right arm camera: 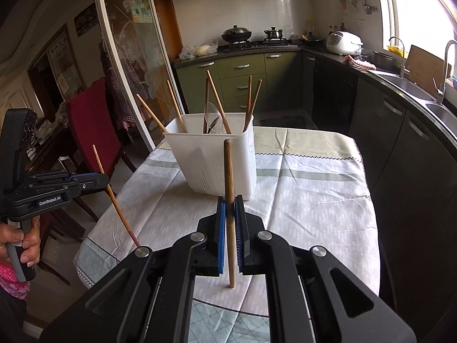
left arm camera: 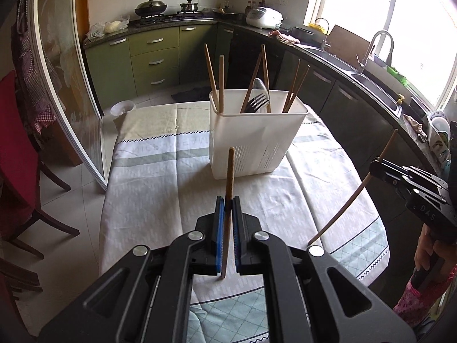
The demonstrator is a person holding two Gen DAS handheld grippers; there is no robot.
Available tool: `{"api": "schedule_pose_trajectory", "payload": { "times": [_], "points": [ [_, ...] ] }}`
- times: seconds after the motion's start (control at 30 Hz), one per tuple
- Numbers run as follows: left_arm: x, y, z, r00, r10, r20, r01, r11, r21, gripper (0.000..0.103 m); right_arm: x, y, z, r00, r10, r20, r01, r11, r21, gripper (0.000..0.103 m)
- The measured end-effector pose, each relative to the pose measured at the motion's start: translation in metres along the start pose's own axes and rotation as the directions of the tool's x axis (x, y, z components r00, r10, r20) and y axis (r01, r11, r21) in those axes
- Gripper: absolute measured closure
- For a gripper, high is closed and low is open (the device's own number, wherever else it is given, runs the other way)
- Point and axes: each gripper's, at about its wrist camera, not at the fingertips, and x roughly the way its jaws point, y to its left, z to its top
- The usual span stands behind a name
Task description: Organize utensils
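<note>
A white plastic utensil holder [left arm camera: 251, 140] [right arm camera: 217, 160] stands on the cloth-covered table, with several wooden chopsticks, a fork [left arm camera: 255, 101] and a spoon in it. My left gripper [left arm camera: 228, 205] is shut on a reddish-brown chopstick [left arm camera: 229, 177], held upright above the table in front of the holder. My right gripper [right arm camera: 230, 205] is shut on a lighter wooden chopstick [right arm camera: 228, 171], also upright. Each gripper shows in the other's view: the right gripper [left arm camera: 377, 165] with its chopstick [left arm camera: 351, 200], the left gripper [right arm camera: 104, 180] with its chopstick [right arm camera: 120, 211].
The table [left arm camera: 160, 177] carries a pale striped cloth. A red chair [left arm camera: 17, 165] stands to the left beside a glass sliding door [left arm camera: 71, 91]. Dark kitchen counters with a sink [left arm camera: 371, 83] run along the right. A person's hand [right arm camera: 25, 243] grips the left handle.
</note>
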Motion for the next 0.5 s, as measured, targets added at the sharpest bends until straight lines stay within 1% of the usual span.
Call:
{"api": "schedule_pose_trajectory", "payload": {
  "times": [0.5],
  "points": [
    [-0.0010,-0.0083,-0.0059,0.999,0.034,0.029,-0.035,0.999,0.037,0.097,-0.0031,0.0003,-0.0049,1.000,0.010,0.005,-0.010,1.000,-0.005,0.096]
  ]
}}
